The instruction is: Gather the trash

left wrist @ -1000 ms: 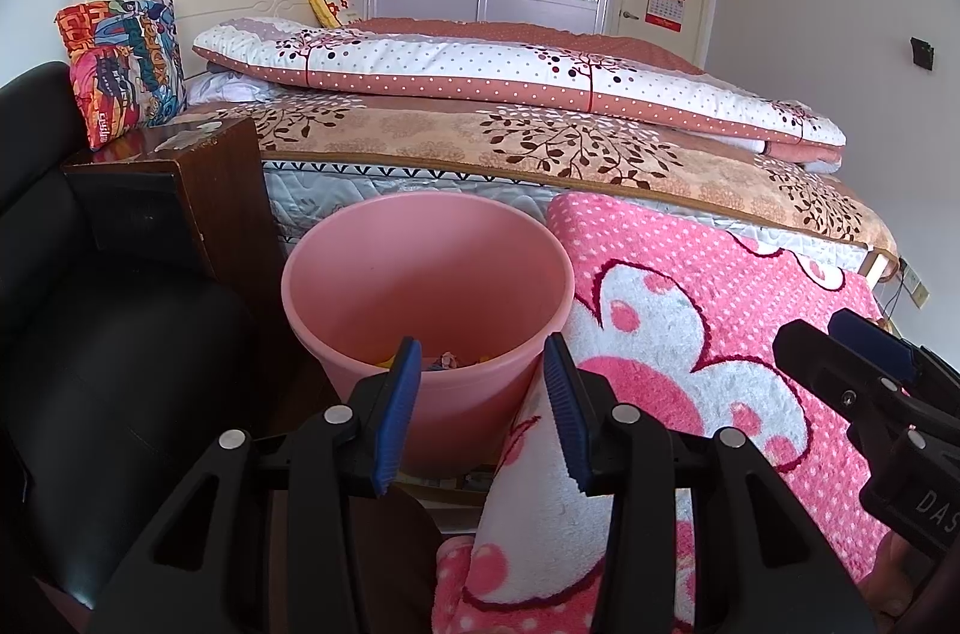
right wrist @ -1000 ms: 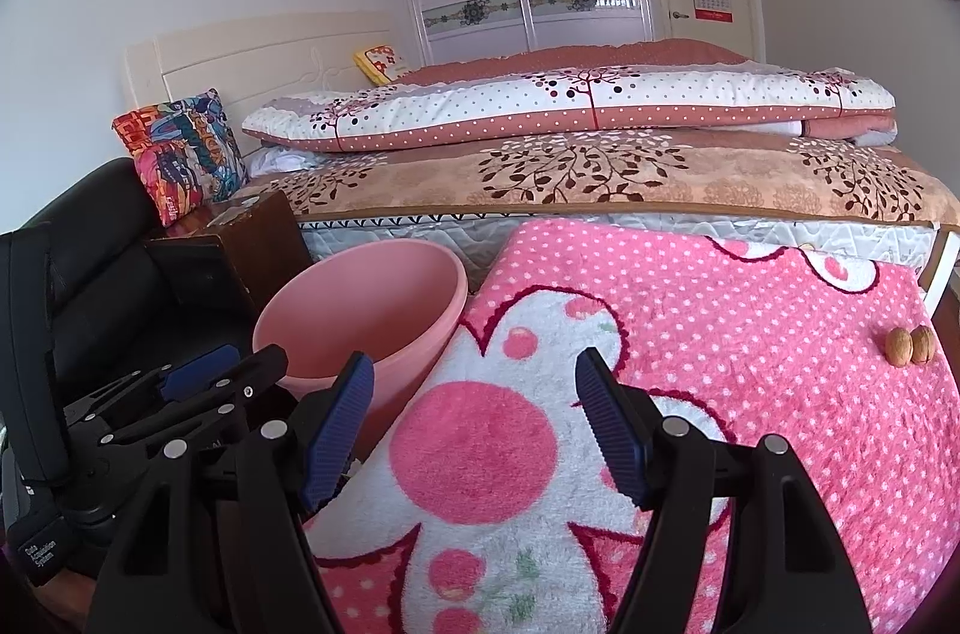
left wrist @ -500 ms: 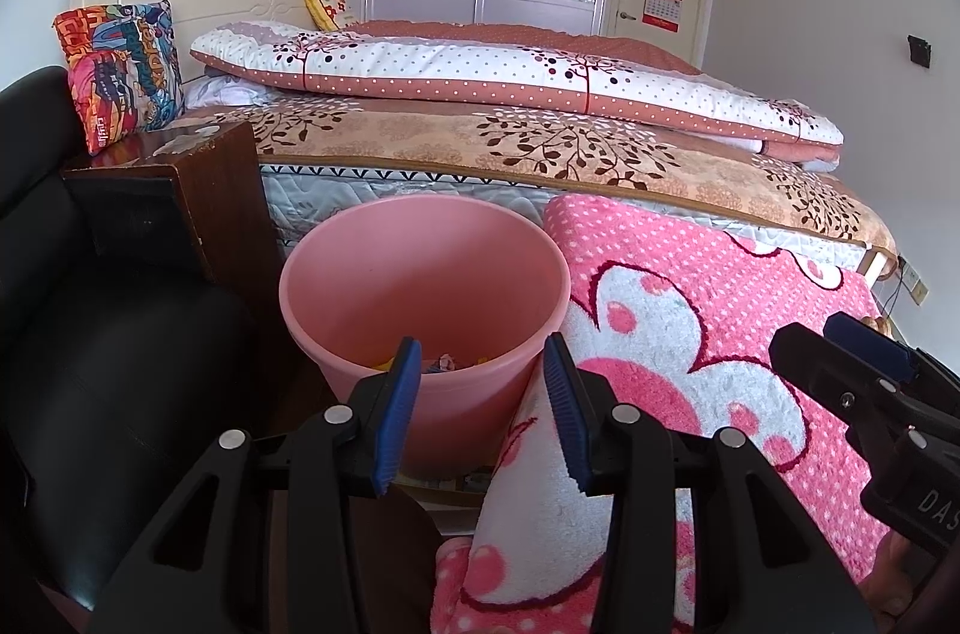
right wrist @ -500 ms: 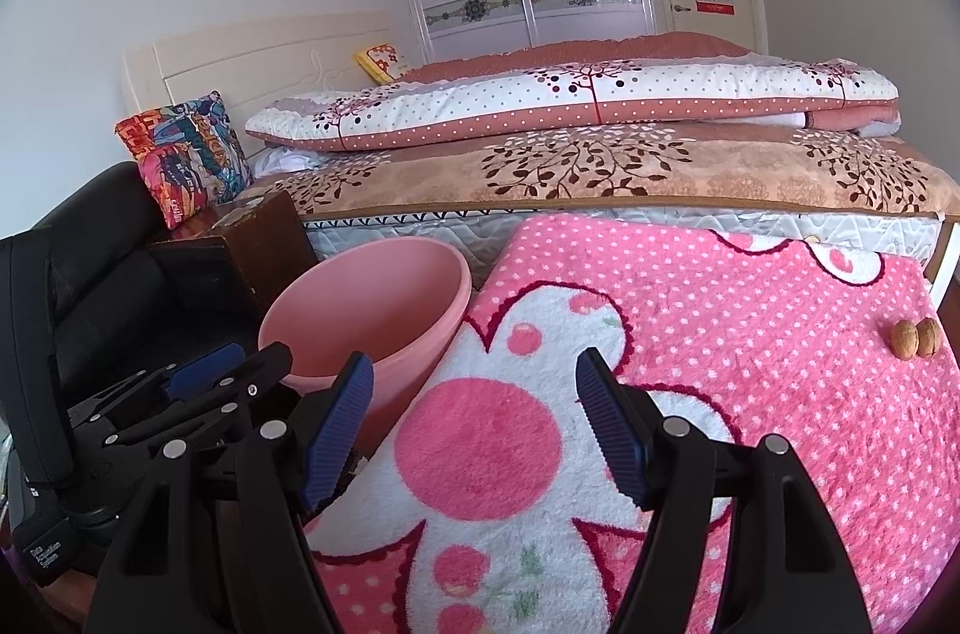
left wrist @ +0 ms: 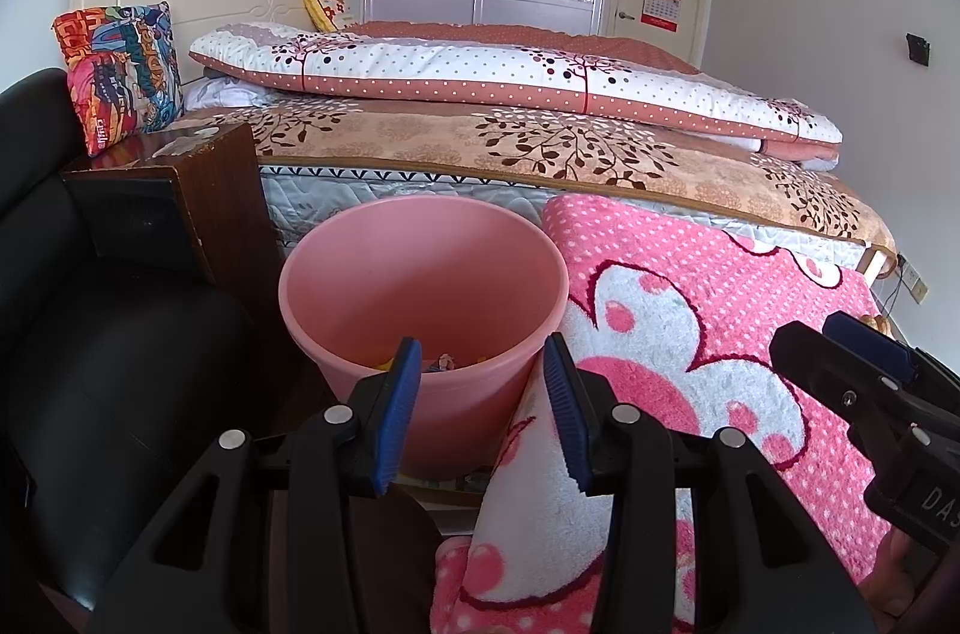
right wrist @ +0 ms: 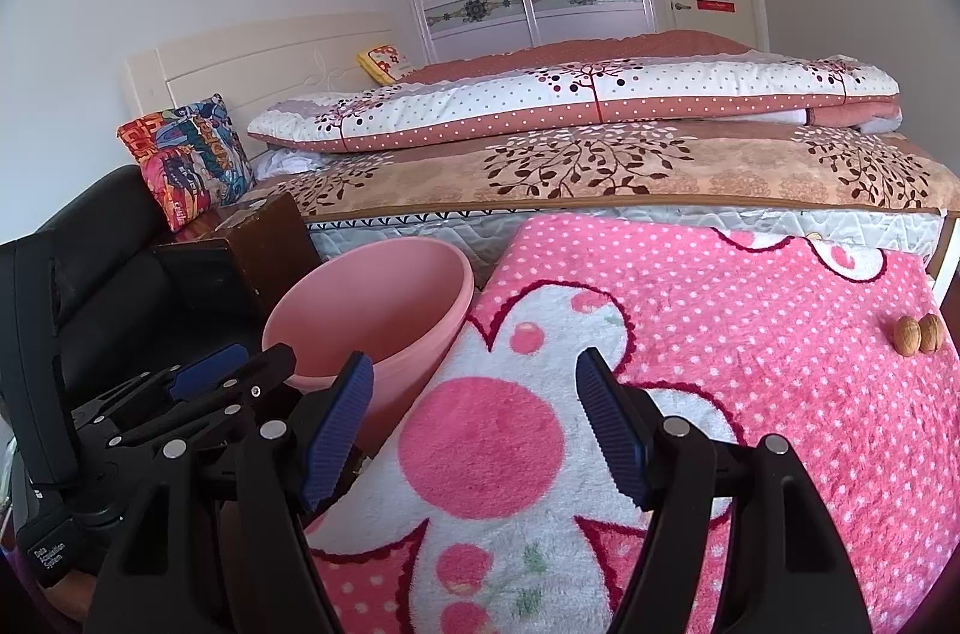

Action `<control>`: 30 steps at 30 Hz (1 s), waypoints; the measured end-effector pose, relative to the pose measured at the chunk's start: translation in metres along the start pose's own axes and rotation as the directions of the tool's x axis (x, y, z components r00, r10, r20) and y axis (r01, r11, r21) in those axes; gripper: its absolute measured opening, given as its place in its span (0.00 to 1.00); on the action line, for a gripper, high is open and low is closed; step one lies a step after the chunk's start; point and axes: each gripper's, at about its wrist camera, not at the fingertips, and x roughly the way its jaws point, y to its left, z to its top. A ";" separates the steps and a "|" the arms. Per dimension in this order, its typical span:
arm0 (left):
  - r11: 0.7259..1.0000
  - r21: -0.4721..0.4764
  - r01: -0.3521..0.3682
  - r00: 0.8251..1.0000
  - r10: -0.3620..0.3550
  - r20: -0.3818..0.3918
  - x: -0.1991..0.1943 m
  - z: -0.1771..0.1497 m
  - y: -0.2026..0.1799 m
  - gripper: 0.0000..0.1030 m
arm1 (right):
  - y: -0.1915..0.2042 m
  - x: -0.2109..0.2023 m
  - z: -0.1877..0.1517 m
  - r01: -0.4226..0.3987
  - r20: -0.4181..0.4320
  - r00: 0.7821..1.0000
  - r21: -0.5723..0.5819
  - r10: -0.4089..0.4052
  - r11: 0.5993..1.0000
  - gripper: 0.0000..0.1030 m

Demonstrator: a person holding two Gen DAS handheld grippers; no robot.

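Judging by scraps already inside the round pink plastic bin (left wrist: 420,286), two brown walnuts (right wrist: 918,334) well right of it remained, left gripper (left wrist: 480,406) and right gripper (right wrist: 474,430) both spread, empty.

The left gripper (left wrist: 480,418) is being seen as a black plastic clamp with two arms, and each arm is being ended by a blue ribbed pad (left wrist: 399,415). Round silver screws (left wrist: 338,415) are being shown on the arms. The right gripper (right wrist: 474,430) is being built the same way, with blue ribbed pads (right wrist: 612,430) and silver screws (right wrist: 675,427). White letters are being carried on each black body, only partly readable.
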 end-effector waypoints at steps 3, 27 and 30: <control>1.000 -0.001 -0.001 1.000 0.001 0.001 0.000 0.000 0.000 0.42 | 0.001 0.001 0.000 -0.001 -0.001 1.000 -0.004 0.001 1.000 0.67; 1.000 0.009 0.000 1.000 0.000 0.012 -0.003 0.003 -0.001 0.42 | 0.002 -0.006 0.001 -0.013 0.015 1.000 -0.016 0.014 1.000 0.67; 1.000 0.011 0.002 1.000 -0.002 0.019 -0.005 0.006 -0.001 0.42 | 0.004 -0.009 0.002 -0.011 0.029 1.000 -0.029 0.012 1.000 0.67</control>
